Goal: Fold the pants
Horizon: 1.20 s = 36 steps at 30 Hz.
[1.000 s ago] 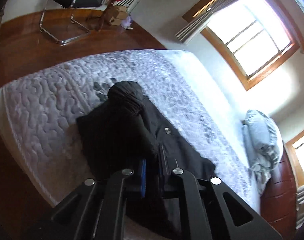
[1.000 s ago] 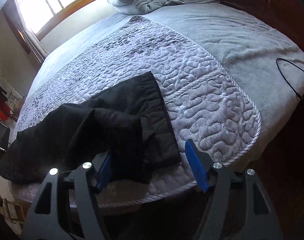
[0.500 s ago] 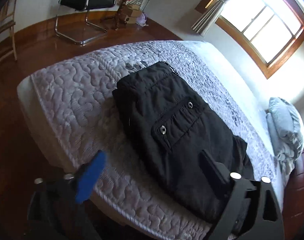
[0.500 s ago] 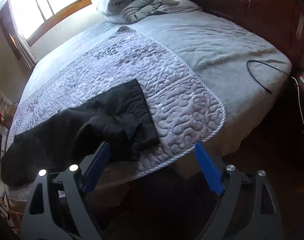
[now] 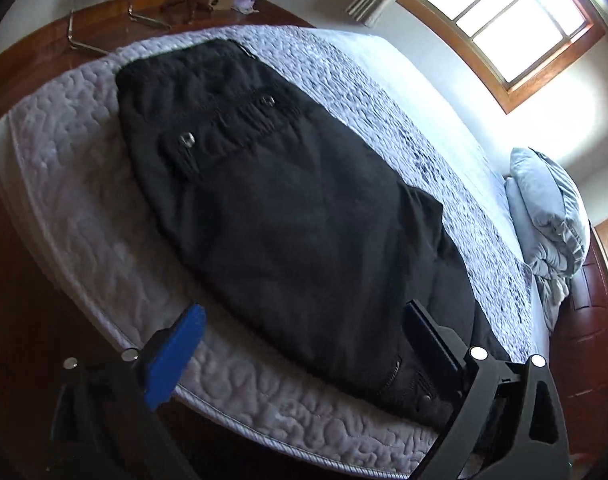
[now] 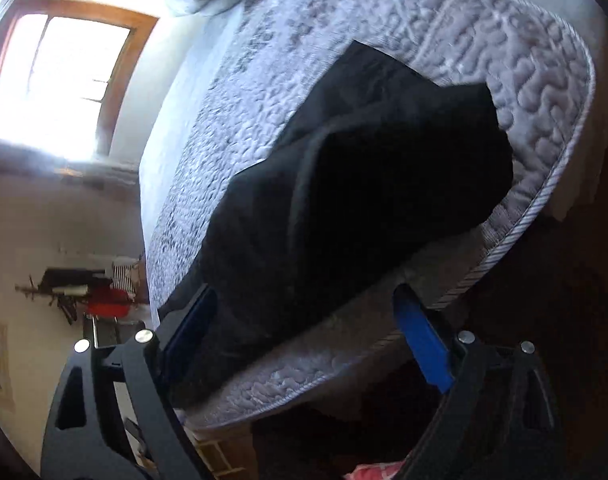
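On the quilted bed (image 5: 83, 216), black cargo pants (image 5: 287, 208) lie folded; your left gripper (image 5: 304, 344) and right gripper (image 6: 308, 316) gape wide, empty, released to let the fold settle.

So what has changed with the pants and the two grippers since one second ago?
The left gripper, shut on the pants a second ago, has let go and now stands open over them. The pants, bunched then, now lie flat. The right gripper stayed open, as did the quilt under the pants.

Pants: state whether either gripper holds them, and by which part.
Nothing is held. The left gripper and right gripper are both open, with the black pants lying free on the quilted bed.
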Available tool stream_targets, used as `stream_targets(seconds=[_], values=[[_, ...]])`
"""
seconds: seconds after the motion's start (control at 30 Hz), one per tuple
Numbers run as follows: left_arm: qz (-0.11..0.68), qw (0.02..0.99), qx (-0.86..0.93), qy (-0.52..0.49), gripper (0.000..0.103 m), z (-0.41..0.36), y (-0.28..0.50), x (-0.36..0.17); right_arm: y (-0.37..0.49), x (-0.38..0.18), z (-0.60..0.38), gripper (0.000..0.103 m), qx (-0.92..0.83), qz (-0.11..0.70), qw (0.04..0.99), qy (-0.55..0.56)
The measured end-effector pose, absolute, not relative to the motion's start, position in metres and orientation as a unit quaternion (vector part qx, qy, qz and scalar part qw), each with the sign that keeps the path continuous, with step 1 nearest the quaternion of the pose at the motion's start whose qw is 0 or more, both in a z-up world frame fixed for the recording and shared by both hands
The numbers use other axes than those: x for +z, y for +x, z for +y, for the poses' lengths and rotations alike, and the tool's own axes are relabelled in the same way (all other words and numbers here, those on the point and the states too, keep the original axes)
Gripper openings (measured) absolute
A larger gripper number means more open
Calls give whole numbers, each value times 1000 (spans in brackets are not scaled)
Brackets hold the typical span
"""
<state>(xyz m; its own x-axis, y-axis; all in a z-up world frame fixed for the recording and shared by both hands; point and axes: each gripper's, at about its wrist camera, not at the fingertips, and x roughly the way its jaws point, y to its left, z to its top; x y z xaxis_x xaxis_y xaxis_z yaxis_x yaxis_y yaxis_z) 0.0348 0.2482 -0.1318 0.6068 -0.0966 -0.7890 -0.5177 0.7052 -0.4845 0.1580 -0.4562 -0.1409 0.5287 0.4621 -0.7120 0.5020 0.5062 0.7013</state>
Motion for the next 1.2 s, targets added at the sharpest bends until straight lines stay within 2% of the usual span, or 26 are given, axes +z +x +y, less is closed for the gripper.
stream_targets(seconds=[0.03, 0.1, 0.13, 0.17, 0.2, 0.23, 0.27, 0.33, 0.5, 0.6, 0.67, 0.8, 0.93, 0.97, 1.03, 1.07, 1.17, 1.2], values=[[428, 819, 129, -359, 99, 243, 33, -131, 163, -150, -462, 79, -19, 476, 707, 523], [437, 819, 132, -348, 99, 235, 30, -132, 175, -161, -473, 65, -36, 477, 694, 538], [439, 820, 131, -343, 99, 233, 29, -133, 182, -166, -478, 54, -46, 478, 692, 538], [440, 821, 135, -338, 99, 231, 28, -134, 187, -169, -483, 39, -50, 476, 693, 539], [442, 820, 140, -335, 99, 230, 27, -135, 194, -171, -485, 18, -48, 477, 691, 541], [445, 818, 141, -336, 99, 229, 26, -137, 203, -170, -483, 8, -40, 477, 693, 539], [447, 816, 139, -338, 99, 229, 27, -141, 210, -165, -482, 4, -36, 478, 698, 532], [455, 810, 144, -339, 99, 229, 27, -146, 228, -140, -474, 3, -18, 469, 735, 490], [467, 805, 139, -339, 99, 221, 28, -155, 239, -48, -443, 2, 172, 336, 827, 416], [467, 808, 139, -331, 99, 219, 30, -153, 219, -37, -439, 2, 215, 297, 851, 377], [472, 806, 139, -328, 99, 217, 33, -153, 212, -63, -442, 2, 176, 339, 848, 367], [479, 805, 140, -322, 99, 214, 41, -152, 203, -154, -467, 4, 59, 463, 794, 391], [483, 806, 137, -313, 99, 208, 49, -148, 195, -188, -473, 19, 39, 484, 769, 414], [486, 806, 137, -309, 99, 206, 51, -147, 196, -190, -474, 33, 38, 485, 766, 419], [491, 805, 135, -303, 99, 201, 56, -147, 194, -186, -475, 43, 38, 478, 768, 426], [494, 805, 133, -301, 99, 199, 58, -147, 191, -183, -479, 53, 36, 479, 766, 428], [498, 804, 127, -300, 99, 194, 63, -149, 177, -170, -488, 61, 33, 476, 767, 430], [500, 803, 125, -299, 99, 193, 64, -151, 173, -166, -490, 66, 31, 476, 768, 428]])
